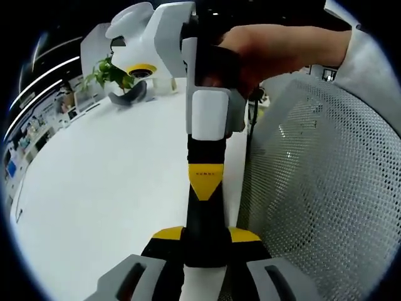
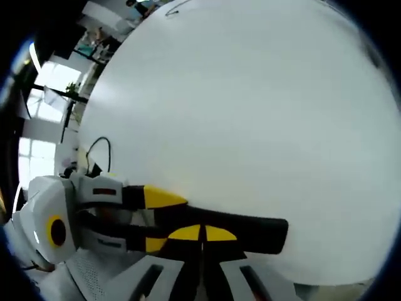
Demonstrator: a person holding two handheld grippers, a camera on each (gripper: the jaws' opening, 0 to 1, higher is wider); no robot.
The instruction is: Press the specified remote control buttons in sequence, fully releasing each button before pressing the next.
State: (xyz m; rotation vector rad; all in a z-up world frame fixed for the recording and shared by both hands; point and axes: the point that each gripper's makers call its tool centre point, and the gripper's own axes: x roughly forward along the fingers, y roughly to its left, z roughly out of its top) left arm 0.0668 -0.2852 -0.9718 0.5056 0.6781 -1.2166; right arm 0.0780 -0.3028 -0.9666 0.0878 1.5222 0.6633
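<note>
A long black remote control (image 1: 203,248) sticks forward between my left gripper's (image 1: 207,235) yellow-padded jaws, which are shut on its sides. From above, a hand (image 1: 276,50) brings the right gripper (image 1: 205,188) down, its yellow tips closed together and resting on the remote's top face. In the right gripper view the remote (image 2: 254,229) lies crosswise above the white table (image 2: 250,113). The left gripper (image 2: 160,219) clamps its left end. My right gripper (image 2: 202,233) is shut, its tips against the remote's middle. The buttons are hidden.
A white mesh chair back (image 1: 326,188) stands close on the right of the left gripper view. A potted plant (image 1: 109,72) and a dark object sit at the table's far edge. A thin black cable (image 2: 100,150) loops on the table near the left gripper.
</note>
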